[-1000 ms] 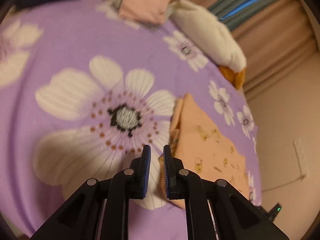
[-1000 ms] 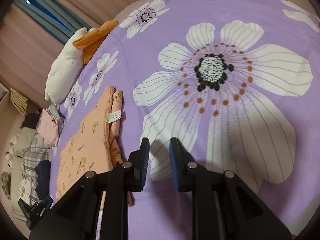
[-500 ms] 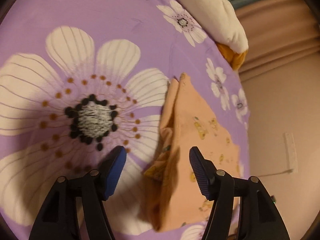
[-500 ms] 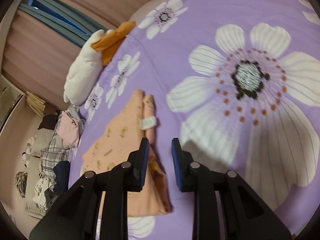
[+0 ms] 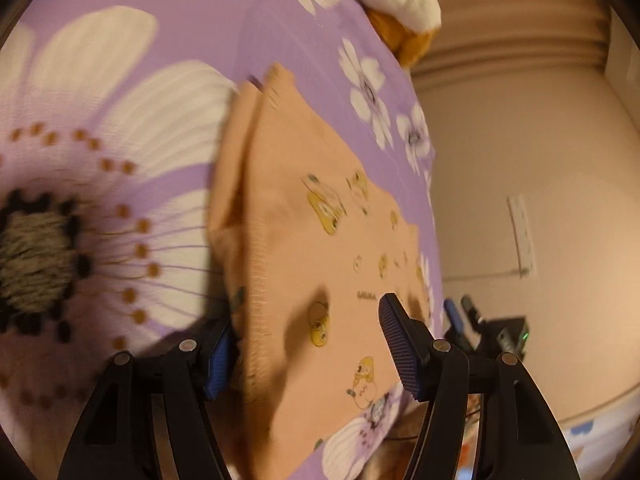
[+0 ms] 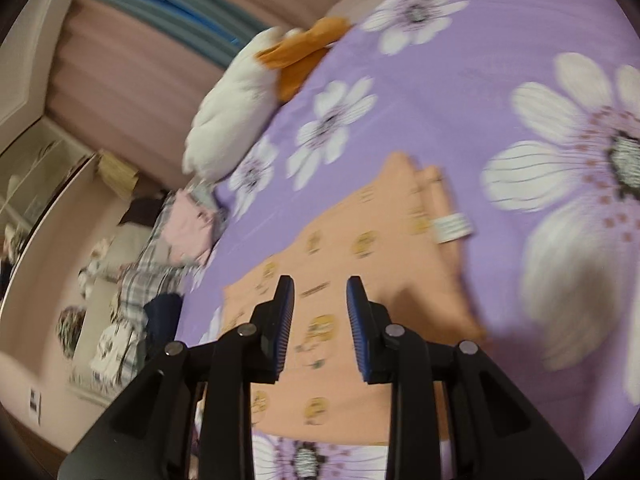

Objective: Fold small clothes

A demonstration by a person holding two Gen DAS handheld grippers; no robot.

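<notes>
Purple flowered bedspread [image 5: 192,40] fills the left wrist view; the peach garment [image 5: 320,248] lies folded on it, soft, light and limp. The left hand-held gripper [image 5: 308,344] has opened wide, straddling its stitched near edge, the best hold.

From the right wrist view, the right hand-held gripper [image 6: 320,320], jaws narrowly parted, holds nothing above the garment [image 6: 360,256].

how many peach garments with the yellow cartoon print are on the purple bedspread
1. The peach garment lies folded on the purple bedspread, under the open left gripper and right gripper. More clothes sit piled at the bed's far edge, so others may be hidden there.
</notes>
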